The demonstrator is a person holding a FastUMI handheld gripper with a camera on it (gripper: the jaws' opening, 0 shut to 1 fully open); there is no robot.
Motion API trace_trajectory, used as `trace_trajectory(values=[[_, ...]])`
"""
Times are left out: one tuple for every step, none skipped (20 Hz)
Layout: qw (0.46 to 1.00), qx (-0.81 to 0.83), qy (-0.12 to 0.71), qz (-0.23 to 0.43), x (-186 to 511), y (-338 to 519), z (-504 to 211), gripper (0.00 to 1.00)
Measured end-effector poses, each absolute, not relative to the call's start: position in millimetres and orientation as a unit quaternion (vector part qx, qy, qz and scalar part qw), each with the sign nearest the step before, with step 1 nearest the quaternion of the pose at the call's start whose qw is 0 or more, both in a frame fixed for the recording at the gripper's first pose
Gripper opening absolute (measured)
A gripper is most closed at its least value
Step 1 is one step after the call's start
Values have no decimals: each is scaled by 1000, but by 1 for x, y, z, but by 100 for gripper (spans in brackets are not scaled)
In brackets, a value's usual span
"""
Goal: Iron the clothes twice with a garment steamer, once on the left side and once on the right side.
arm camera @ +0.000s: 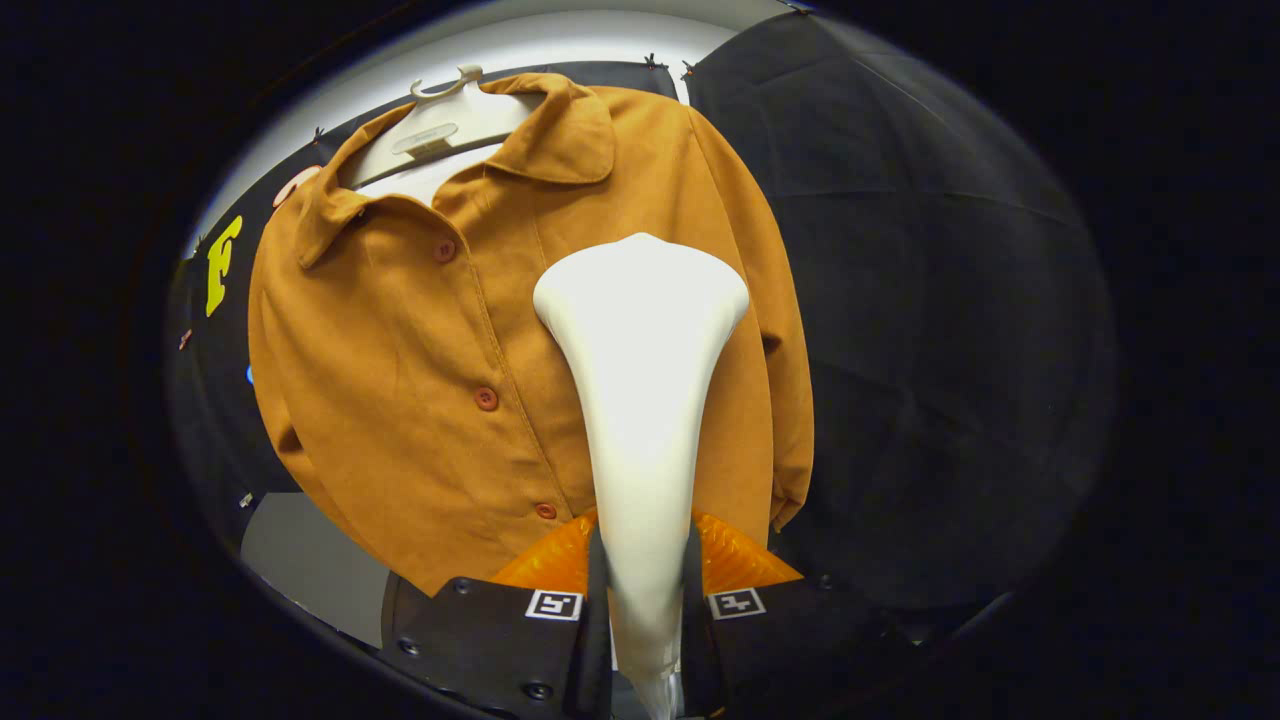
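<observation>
Gripping the white plastic garment steamer (pixel 640 400) by its neck, the gripper (pixel 640 575) jaws hold its head against the rust-brown buttoned shirt (pixel 400 380) beside the placket. Neither completed pass can be judged from here.

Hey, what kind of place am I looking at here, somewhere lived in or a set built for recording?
Likely a staged booth, not a home. Black cloth wall hangs behind a brown shirt on a white hanger, and the gripper has its jaws shut on a white garment steamer pointed at the shirt.
</observation>
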State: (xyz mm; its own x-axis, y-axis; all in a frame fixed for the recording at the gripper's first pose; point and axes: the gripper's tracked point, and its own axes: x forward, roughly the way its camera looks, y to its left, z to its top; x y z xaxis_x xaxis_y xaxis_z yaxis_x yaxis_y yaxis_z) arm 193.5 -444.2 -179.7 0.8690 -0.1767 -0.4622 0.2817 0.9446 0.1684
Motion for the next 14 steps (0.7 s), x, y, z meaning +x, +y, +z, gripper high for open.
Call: trace_trajectory(values=[[958, 118, 235, -118, 194, -444, -189, 31], [956, 119, 243, -117, 192, -443, -196, 31], [954, 120, 251, -116, 192, -442, -203, 31], [952, 122, 257, -116, 189, -442, -211, 31], [950, 123, 262, -117, 187, -443, -218, 31], [948, 123, 268, -119, 186, -444, -224, 31], [946, 123, 273, -121, 187, -445, -227, 31], [944, 123, 280, -123, 183, -445, -234, 31], [942, 124, 286, -125, 179, -445, -241, 31], [940, 125, 293, -126, 176, -445, -248, 31], [937, 125, 300, -128, 173, -445, -255, 31], [934, 126, 307, -129, 169, -444, -263, 31], [932, 128, 315, -130, 166, -444, -270, 31], [929, 130, 321, -132, 163, -444, -276, 31]])
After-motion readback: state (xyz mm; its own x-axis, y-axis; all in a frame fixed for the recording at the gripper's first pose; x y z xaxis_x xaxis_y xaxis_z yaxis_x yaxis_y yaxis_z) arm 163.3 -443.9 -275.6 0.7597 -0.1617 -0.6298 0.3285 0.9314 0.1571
